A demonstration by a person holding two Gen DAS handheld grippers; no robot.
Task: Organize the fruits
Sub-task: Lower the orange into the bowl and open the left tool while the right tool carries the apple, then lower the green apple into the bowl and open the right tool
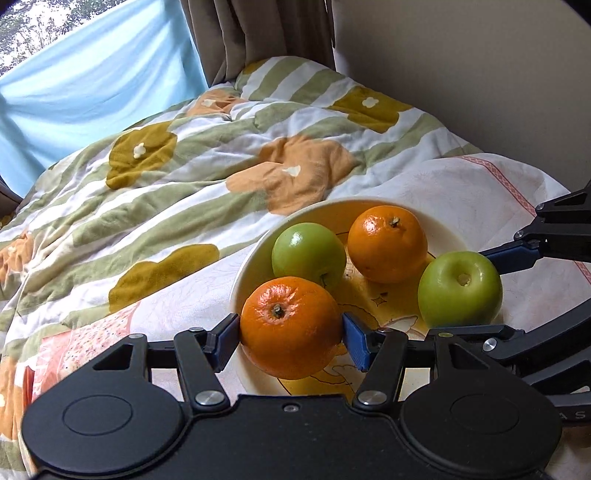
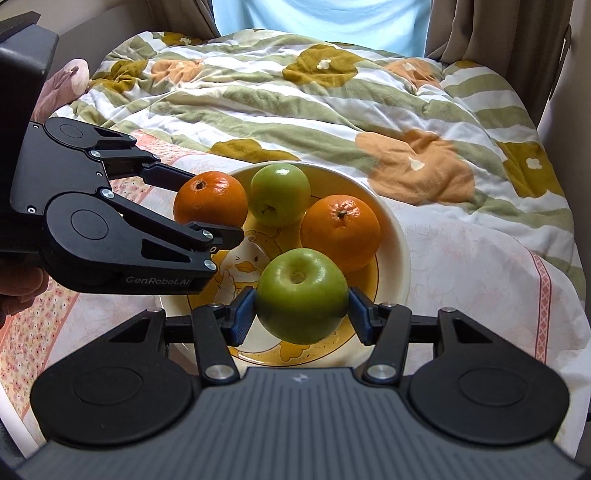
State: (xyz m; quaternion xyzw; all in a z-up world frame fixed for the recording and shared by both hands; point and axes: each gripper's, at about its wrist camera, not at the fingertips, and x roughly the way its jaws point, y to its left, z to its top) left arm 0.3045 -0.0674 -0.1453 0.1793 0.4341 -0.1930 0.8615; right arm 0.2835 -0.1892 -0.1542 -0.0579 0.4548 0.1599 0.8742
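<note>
A cream bowl [image 1: 448, 230] with a yellow duck picture stands on the bed; it also shows in the right wrist view [image 2: 400, 240]. My left gripper [image 1: 291, 330] is shut on an orange [image 1: 291, 326] over the bowl's near rim, and the same orange [image 2: 210, 203] shows in the right wrist view. My right gripper [image 2: 301, 310] is shut on a green apple [image 2: 301, 295] over the bowl, and the same apple [image 1: 460, 288] shows in the left wrist view. A second green apple [image 1: 308, 253] and a second orange [image 1: 386, 243] lie inside the bowl.
The bowl rests on a pale floral cloth [image 2: 480, 280] over a rumpled quilt [image 1: 184, 166] with green stripes and orange flowers. A wall [image 1: 480, 74] and brown curtains [image 1: 251, 33] stand behind the bed. A pink plush toy [image 2: 70, 79] lies at the far left.
</note>
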